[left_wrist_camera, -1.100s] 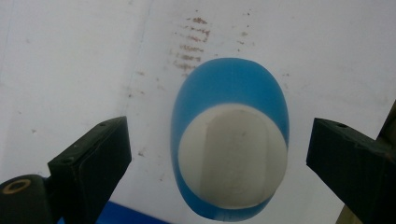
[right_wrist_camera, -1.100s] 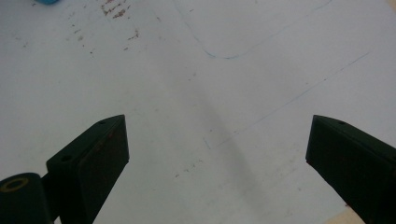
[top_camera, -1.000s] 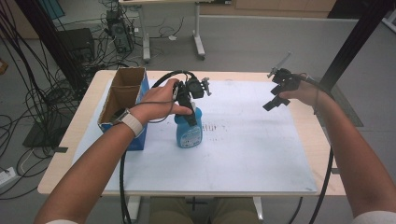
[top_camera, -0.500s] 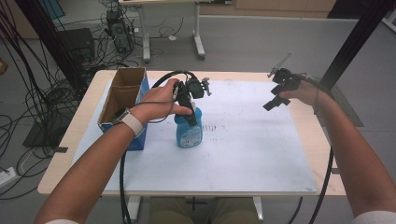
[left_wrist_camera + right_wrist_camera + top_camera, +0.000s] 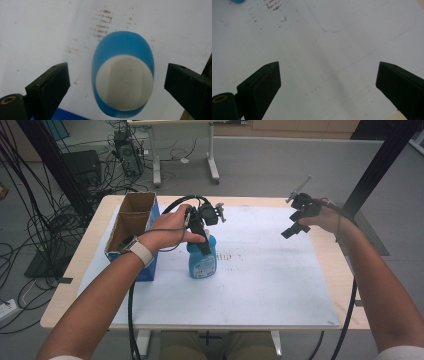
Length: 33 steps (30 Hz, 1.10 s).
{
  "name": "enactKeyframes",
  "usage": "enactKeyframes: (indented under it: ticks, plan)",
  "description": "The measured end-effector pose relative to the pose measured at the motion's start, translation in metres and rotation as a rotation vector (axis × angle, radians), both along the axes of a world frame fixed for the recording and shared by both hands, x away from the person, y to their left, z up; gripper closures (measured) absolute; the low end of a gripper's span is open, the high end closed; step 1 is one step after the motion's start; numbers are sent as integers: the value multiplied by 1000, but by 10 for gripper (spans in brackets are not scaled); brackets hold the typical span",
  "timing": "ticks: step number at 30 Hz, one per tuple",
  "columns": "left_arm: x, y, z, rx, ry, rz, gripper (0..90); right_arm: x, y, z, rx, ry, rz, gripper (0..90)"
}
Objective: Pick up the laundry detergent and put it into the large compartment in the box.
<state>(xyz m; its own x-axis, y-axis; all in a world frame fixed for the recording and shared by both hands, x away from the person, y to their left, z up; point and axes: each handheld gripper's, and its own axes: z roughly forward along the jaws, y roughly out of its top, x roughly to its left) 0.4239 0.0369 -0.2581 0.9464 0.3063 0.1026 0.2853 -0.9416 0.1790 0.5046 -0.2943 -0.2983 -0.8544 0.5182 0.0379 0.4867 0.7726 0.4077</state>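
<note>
A blue bottle (image 5: 202,260) with a white cap (image 5: 124,82) stands upright on the white sheet (image 5: 260,285), left of centre. My left gripper (image 5: 203,239) hovers directly above it, pointing down. In the left gripper view its jaws stand wide open on either side of the blue bottle (image 5: 122,47), clear of it. My right gripper (image 5: 291,227) hangs open above the sheet's far right part, with bare white sheet (image 5: 327,57) between its jaws.
An open cardboard box (image 5: 131,222) with blue sides stands at the table's left, just beside the left hand. Faint brown smudges (image 5: 231,256) mark the sheet right of the bottle. Cables trail from both grippers toward the near table edge (image 5: 200,325).
</note>
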Motion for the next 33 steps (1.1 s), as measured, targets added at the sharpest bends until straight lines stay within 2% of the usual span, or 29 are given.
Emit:
enactKeyframes:
  ticks: [33]
  plan:
    - [0, 1, 0, -6, 1, 1, 64, 0, 0, 1, 4, -1, -2, 61]
